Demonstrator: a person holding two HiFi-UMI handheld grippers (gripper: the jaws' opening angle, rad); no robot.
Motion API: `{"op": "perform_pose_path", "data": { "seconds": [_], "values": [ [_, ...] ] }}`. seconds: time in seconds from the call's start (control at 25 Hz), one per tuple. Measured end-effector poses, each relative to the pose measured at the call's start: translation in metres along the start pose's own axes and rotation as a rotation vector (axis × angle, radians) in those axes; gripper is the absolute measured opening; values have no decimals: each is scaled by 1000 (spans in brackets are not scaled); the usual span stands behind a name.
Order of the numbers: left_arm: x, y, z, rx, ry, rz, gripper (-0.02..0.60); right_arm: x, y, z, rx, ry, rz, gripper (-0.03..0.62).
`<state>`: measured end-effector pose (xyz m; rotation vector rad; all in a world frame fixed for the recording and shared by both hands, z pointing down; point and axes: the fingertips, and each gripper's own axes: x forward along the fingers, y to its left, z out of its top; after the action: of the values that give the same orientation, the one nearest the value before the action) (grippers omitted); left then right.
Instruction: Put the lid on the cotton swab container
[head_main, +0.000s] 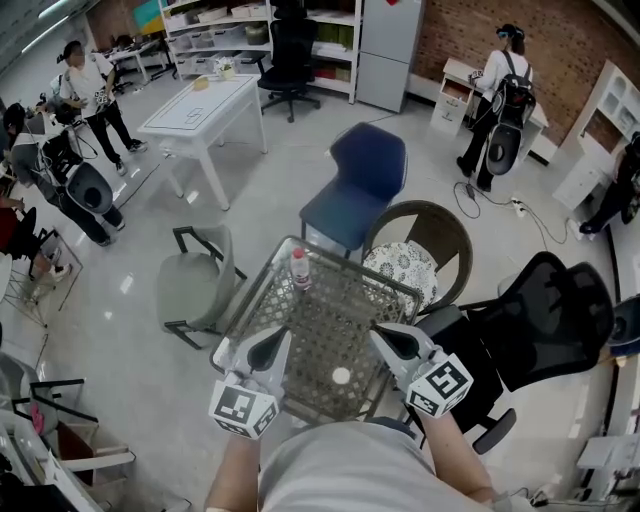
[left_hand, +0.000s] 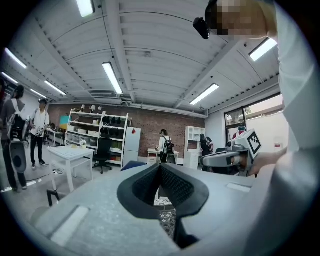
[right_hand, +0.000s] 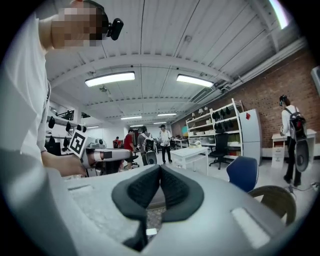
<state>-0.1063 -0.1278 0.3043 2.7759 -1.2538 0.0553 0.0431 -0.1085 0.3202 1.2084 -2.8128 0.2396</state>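
Flanking container (head_main: 341, 376): left tongs (head_main: 273, 346), right tongs (head_main: 391, 341)

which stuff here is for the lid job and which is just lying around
For the job:
- container at the far edge of the wicker table
- small white round piece, probably the lid
- left claw and right claw, both shut, empty

Just lying about:
- blue chair
- grey chair
- black office chair
- white table

White round thing (head_main: 341, 376): too small to tell lid from container.
Table (head_main: 250, 297): near edge hidden under left gripper (head_main: 280, 338), right gripper (head_main: 380, 338) and shirt (head_main: 350, 465).
Bottle (head_main: 298, 268): label too small to read.
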Motion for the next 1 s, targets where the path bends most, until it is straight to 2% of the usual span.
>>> {"op": "perform_pose_path", "data": {
  "seconds": [0.24,0.64,1.0],
  "values": [
    [5,-9,10,33,-19,-32,9,-5,6,10,-20,-33,-12,3],
    [13,-23,13,36,-20,-81,9,-16,10,8,-64,-37,-59,4],
    [14,-25,3,29,2,-84,9,-22,5,-3,-22,-26,-86,4]
  ]
}}
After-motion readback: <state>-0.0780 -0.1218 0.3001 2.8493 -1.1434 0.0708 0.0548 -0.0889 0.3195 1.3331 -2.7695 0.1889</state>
